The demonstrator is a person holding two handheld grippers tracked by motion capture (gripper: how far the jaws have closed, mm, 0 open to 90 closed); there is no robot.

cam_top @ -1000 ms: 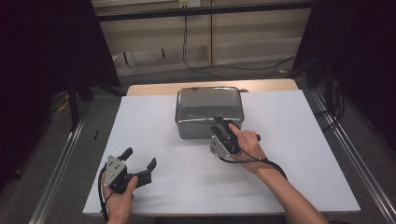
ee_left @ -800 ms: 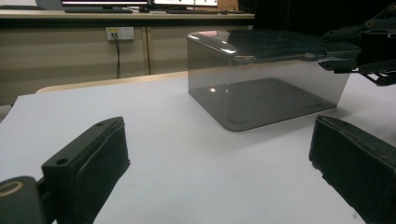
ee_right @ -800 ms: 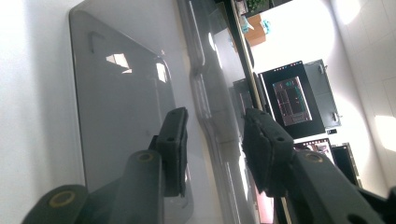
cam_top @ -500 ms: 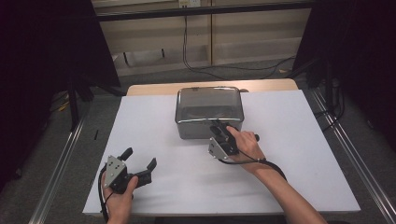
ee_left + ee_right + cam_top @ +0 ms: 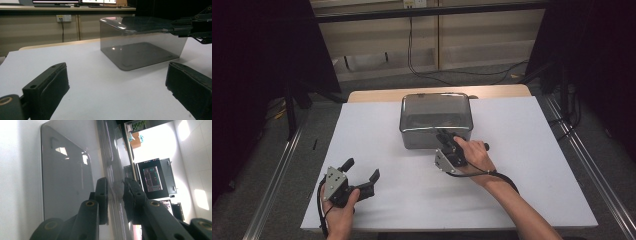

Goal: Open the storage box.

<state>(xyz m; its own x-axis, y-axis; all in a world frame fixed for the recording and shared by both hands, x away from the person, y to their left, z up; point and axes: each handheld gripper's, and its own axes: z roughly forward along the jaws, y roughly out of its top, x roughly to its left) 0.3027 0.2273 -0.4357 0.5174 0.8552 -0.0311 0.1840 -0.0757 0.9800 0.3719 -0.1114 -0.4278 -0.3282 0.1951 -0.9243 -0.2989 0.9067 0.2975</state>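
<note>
A smoky see-through box [image 5: 435, 117] with a flat lid [image 5: 140, 23] stands at the far middle of the white table [image 5: 522, 165]. My right gripper [image 5: 446, 136] is turned on its side at the box's near edge. Its jaws have just been closing, and the lid's rim [image 5: 115, 192] is pinched between the pads, as the right gripper view [image 5: 115, 187] and the left gripper view [image 5: 175, 28] both show. My left gripper [image 5: 361, 170] rests near the table's front left, open, with nothing between its fingers [image 5: 116, 75]. It points toward the box [image 5: 140, 50].
White table surface lies between the left gripper and the box. Metal rails [image 5: 277, 180] run along both sides of the table. Cables [image 5: 422, 70] lie on the floor beyond the far edge, and dark stands [image 5: 292, 100] are at the left.
Both hands keep their places. The right gripper's jaws look a little closer together at the lid's near edge.
</note>
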